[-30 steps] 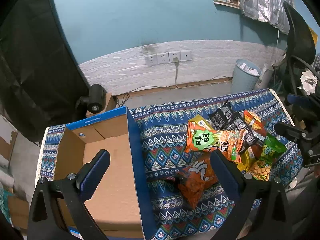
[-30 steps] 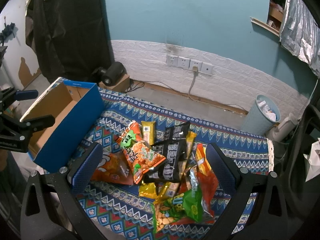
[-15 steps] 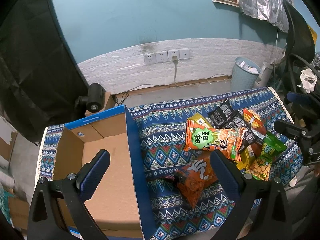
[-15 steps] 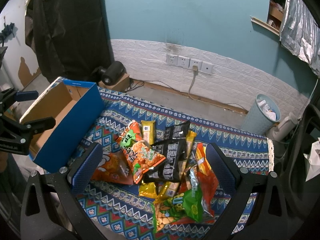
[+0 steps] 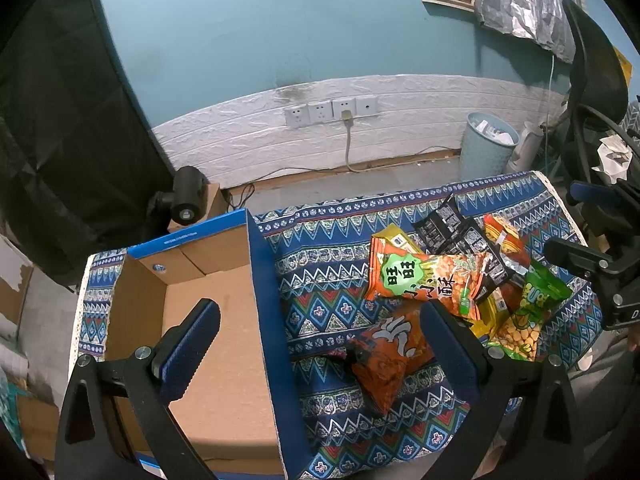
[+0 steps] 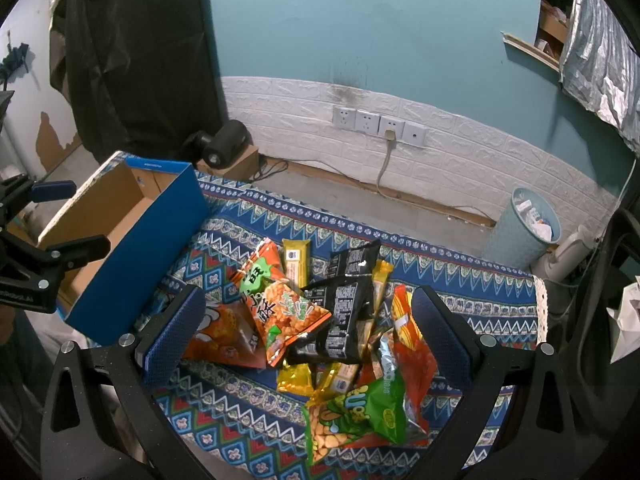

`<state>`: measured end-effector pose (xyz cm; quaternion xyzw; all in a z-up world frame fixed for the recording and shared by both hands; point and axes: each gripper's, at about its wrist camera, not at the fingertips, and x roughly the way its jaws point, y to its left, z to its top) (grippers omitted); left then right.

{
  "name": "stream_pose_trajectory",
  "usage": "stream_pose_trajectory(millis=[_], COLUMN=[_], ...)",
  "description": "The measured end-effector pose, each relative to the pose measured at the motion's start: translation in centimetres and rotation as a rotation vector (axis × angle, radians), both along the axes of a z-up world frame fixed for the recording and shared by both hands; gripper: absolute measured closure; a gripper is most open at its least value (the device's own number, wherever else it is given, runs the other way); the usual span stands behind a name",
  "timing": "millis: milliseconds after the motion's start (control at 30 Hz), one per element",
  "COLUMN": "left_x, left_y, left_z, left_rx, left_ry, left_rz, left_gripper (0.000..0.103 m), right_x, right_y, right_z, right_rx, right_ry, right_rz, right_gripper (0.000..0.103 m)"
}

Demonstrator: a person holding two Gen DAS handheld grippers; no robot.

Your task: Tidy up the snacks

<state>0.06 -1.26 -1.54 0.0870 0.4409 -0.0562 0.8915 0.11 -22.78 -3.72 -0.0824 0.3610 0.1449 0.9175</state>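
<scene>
Snacks (image 6: 320, 332) heaped mid-cloth, box (image 5: 208, 320) empty | step: first pick pending | left gripper (image 5: 320, 328) wide, right gripper (image 6: 308, 328) wide, both empty | next: descend, clamp one packet.

Glossy foil snack packets (image 6: 320, 320), matt brown cardboard box (image 5: 224, 320), woven patterned cloth (image 5: 320, 280)

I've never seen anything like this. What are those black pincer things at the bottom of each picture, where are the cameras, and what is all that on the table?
No robot here: a person holds a two-finger gripper in each hand, each with a fisheye camera looking along its fingers. One picture comes from the left gripper, the other from the right gripper. Each gripper also shows at the edge of the other's view. Both are open and hold nothing. Below them is a table under a patterned blue cloth. On it stands a blue cardboard box, with nothing visible inside, and beside it lies a pile of snack packets: orange, black, yellow and green ones.
</scene>
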Motion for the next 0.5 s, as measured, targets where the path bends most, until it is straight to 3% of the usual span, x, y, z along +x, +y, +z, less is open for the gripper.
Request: stream_pose_trajectory(millis=[500], left_x=[0.09], left_y=[-0.19], left_z=[-0.38], left_rx=[0.002], left_ry=[0.018], left_rz=[-0.011], left_gripper=[0.002], right_x=[0.02], right_y=[-0.03], right_z=[-0.01], right_rx=[0.000], right_ry=[0.001], right_rz=[-0.003], right_gripper=[0.003])
